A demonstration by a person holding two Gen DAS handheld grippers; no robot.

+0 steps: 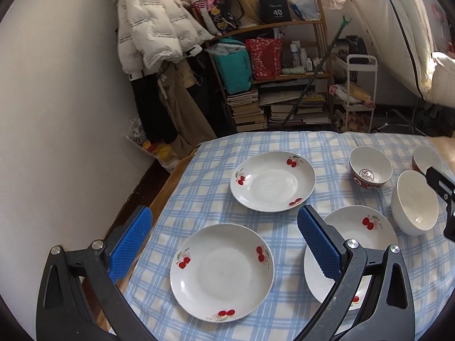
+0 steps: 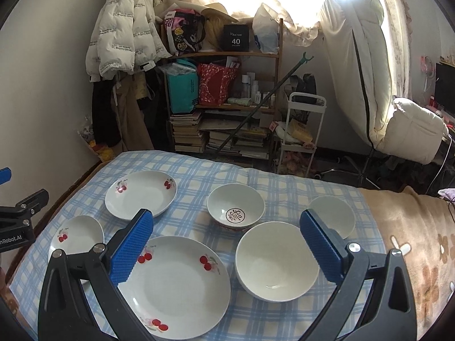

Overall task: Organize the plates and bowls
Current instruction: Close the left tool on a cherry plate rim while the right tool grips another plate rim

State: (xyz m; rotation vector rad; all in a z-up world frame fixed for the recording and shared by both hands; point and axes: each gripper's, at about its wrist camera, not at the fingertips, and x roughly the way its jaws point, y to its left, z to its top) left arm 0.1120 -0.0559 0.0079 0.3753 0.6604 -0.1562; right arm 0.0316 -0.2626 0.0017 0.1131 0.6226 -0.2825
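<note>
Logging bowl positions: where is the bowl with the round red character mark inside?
In the right wrist view the marked bowl sits mid-cloth, behind the large plain white bowl, between the far cherry plate and a smaller white bowl.

A lived-in bedroom: hanging jacket [image 2: 122,28], cluttered bookshelf [image 2: 224,99].

Bed, blue checked cloth [image 2: 284,187]: three cherry plates [image 2: 173,287], three bowls [image 2: 277,261], all apart.

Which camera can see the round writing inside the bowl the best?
The right wrist view. It looks down into the marked bowl, so the whole round mark on its bottom shows. In the left wrist view that bowl sits farther off, and its near rim cuts off part of the mark.
</note>
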